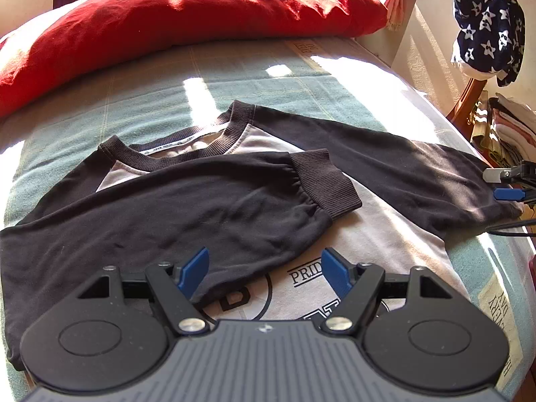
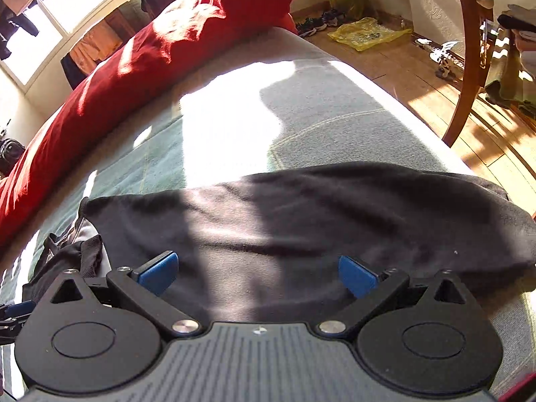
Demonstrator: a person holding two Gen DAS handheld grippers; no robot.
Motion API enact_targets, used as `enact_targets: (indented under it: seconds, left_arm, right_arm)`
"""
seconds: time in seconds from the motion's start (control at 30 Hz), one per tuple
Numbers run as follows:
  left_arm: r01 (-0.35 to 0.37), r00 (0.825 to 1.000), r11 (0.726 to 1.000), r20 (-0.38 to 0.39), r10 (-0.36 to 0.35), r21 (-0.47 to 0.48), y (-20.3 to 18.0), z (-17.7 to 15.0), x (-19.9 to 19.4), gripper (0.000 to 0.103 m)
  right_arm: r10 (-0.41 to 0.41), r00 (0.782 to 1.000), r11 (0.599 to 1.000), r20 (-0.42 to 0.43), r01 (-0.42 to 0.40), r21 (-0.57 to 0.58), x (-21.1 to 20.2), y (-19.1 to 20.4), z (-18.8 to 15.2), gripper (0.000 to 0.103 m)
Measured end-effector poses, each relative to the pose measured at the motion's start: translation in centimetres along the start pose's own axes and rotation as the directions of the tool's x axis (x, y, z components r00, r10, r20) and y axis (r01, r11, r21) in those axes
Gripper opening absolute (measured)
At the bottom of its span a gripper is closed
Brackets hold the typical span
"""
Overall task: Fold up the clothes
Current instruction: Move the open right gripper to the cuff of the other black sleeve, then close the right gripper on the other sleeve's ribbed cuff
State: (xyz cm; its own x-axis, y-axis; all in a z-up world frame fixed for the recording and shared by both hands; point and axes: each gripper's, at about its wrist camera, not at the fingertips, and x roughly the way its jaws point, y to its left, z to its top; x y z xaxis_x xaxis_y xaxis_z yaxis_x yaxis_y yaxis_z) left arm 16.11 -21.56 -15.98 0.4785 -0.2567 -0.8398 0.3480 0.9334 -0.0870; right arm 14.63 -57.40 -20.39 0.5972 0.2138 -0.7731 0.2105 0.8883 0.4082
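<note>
A black-and-white raglan sweatshirt lies face up on the bed, collar at the far side. One black sleeve is folded across the chest, its ribbed cuff pointing right. The other black sleeve stretches out toward the bed's right edge. My left gripper hovers open above the chest print, nothing between its blue pads. My right gripper is open over the outstretched sleeve, close above the cloth, pads not pressing on it. The right gripper's fingertips show at the sleeve's end in the left wrist view.
A long red pillow lies along the far side of the bed. A wooden chair draped with clothes stands right of the bed. Yellow bags and shoes lie on the wooden floor. The bed's right edge drops off just beyond the sleeve.
</note>
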Motion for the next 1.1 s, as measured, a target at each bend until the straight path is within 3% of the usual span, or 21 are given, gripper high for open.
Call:
enact_targets:
  seconds: [0.1,0.2,0.4,0.5,0.67,0.8,0.93,1.0,1.1]
  left_arm:
    - [-0.001,1.0,1.0,-0.016,0.001,0.003,-0.8,0.4,0.7,0.074]
    - [0.003,1.0,1.0,-0.02,-0.003,0.017,-1.7,1.1,1.2,0.074]
    - [0.009,1.0,0.998,-0.015,-0.008,0.055,-3.8,2.6,2.2,0.074]
    - [0.021,1.0,0.997,-0.008,-0.02,0.081,-4.8,3.2,2.4,0.074]
    - [0.03,0.999,0.994,-0.022,-0.028,0.108,-5.9,3.8,3.3,0.075]
    - [0.024,0.999,0.994,-0.028,-0.021,0.11,-6.0,4.2,3.7,0.075]
    - [0.023,0.999,0.993,-0.04,-0.019,0.114,-6.2,4.3,4.0,0.075]
    - [0.019,0.999,0.991,-0.037,-0.014,0.129,-6.5,4.4,4.1,0.075]
    - [0.029,0.999,0.991,-0.035,-0.024,0.131,-6.8,4.6,4.3,0.075]
  right_arm:
    - [-0.084,0.996,0.996,-0.044,0.085,0.025,-0.1,-3.3,-0.2,0.103]
    - [-0.098,0.995,0.993,-0.006,0.099,0.068,-1.8,-5.8,0.5,0.103]
    - [-0.117,0.985,0.983,0.127,0.096,0.159,-2.8,-10.0,5.0,0.103]
    - [-0.086,0.991,0.972,0.106,0.06,0.228,-1.7,-12.3,6.6,0.103]
    - [-0.065,0.996,0.983,0.057,0.055,0.175,-0.7,-12.9,6.0,0.103]
    - [-0.052,0.997,0.987,-0.06,0.06,0.146,0.7,-12.7,4.5,0.103]
    - [-0.06,0.998,0.996,-0.019,0.061,0.065,-0.1,-11.6,4.6,0.103]
    - [-0.053,0.998,0.994,0.022,0.051,0.092,-0.2,-11.7,5.1,0.103]
    - [-0.006,1.0,0.982,-0.006,0.007,0.19,0.7,-12.7,5.6,0.103]
